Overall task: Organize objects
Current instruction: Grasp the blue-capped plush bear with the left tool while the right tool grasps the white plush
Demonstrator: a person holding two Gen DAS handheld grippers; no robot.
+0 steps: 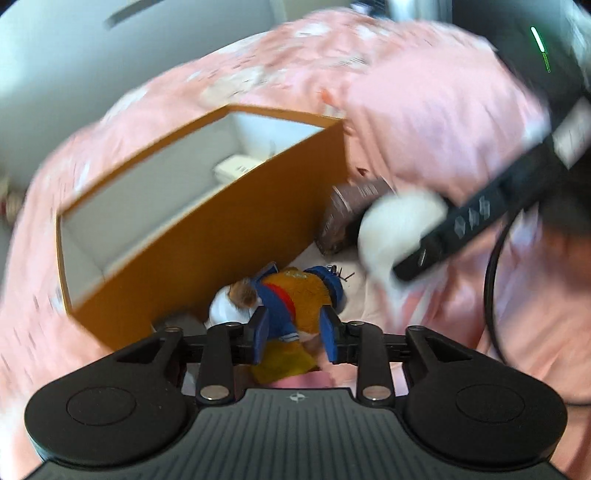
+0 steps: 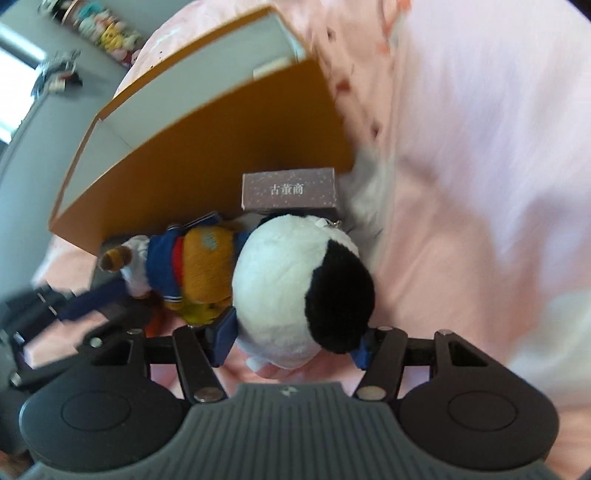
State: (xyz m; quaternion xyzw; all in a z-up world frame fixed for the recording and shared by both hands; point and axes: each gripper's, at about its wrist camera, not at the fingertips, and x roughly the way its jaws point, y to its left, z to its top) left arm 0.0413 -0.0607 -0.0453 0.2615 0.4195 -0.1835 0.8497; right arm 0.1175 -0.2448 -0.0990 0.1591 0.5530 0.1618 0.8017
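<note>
My left gripper (image 1: 295, 338) is shut on a plush doll in a blue and orange outfit (image 1: 295, 295), beside the orange box (image 1: 207, 236). The doll also shows in the right wrist view (image 2: 192, 269). My right gripper (image 2: 295, 341) is shut on a round black and white plush (image 2: 295, 291); the plush shows white in the left wrist view (image 1: 395, 229). A small purple box with white characters (image 2: 290, 188) lies against the orange box wall (image 2: 236, 155); it shows in the left wrist view too (image 1: 343, 218).
The open orange box holds a small white item (image 1: 236, 168) on its white floor. Everything rests on a pink bedspread (image 2: 461, 184). Plush toys line a shelf (image 2: 107, 33) at the far left. A black cable (image 1: 493, 288) hangs at the right.
</note>
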